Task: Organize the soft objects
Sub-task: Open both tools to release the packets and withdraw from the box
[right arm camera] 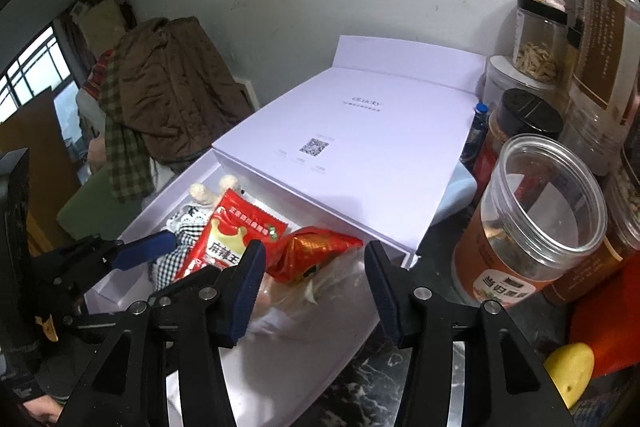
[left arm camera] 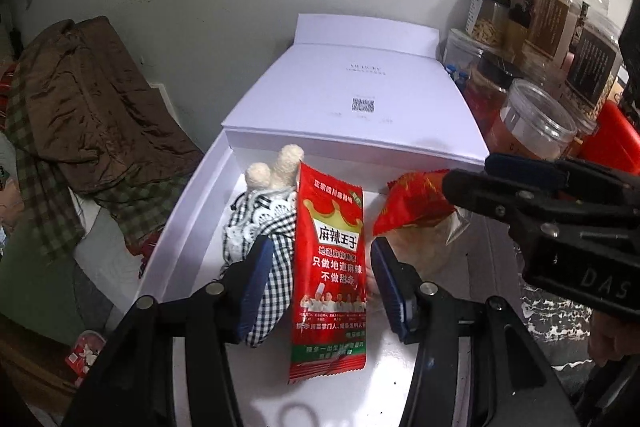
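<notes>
Soft items in the white tray, both hand-held grippers open.
We see L hand-held gripper wide open w/ red snack packet between fingers, ungripped; R hand-held gripper wide open around clear bag, beside packet.

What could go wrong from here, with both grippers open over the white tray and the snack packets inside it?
1. The left gripper straddles both the red snack packet and the checkered plush toy; closing might catch both at once.
2. The right gripper is open around a clear bag under the crumpled red packet; thin film could slip or tear.
3. The open plastic jar stands near the right gripper; a sideways swing might topple it.
</notes>
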The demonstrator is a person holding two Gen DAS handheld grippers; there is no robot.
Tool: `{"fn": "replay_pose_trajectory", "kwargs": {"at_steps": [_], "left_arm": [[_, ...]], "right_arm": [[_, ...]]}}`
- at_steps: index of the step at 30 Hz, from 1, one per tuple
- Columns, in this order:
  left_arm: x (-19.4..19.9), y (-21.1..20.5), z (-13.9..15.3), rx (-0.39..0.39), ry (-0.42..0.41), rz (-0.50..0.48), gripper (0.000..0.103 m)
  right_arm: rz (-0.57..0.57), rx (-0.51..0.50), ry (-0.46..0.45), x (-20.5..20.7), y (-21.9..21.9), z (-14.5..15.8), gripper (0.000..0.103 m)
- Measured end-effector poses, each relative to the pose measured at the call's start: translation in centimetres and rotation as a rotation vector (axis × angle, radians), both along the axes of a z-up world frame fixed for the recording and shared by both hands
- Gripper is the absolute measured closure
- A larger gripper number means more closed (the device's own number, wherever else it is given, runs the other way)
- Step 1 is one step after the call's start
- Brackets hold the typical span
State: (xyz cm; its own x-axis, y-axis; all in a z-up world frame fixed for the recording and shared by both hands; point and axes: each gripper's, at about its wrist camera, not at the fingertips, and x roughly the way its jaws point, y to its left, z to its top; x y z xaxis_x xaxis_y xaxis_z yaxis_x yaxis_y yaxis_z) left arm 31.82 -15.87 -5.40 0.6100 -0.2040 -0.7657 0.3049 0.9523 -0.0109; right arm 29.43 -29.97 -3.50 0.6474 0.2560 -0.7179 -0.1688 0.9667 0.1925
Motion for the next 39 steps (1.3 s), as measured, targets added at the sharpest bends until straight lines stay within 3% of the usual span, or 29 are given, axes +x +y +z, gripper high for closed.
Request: {"fn": "replay_pose_trajectory", "kwargs": {"at_steps": [13, 31, 39], "left_arm": [[-2.2, 1.1, 4.3, -0.045, -0.084, 0.015, 0.052], [-9.1, 3.6, 12.8, -0.074, -0.259, 0.025, 0.052], [-13.0, 4.7, 16.1, -0.053, -0.341, 0.039, 0.052]], "right_arm": [[-0.025, -0.023, -0.041, -2.6, 0.1, 2.9, 0.052], [0.013, -0.056, -0.231, -10.2, 2.8, 12.0, 0.052], [0.044, -0.075, -0.321, -14.0, 4.1, 15.3, 0.044]]}}
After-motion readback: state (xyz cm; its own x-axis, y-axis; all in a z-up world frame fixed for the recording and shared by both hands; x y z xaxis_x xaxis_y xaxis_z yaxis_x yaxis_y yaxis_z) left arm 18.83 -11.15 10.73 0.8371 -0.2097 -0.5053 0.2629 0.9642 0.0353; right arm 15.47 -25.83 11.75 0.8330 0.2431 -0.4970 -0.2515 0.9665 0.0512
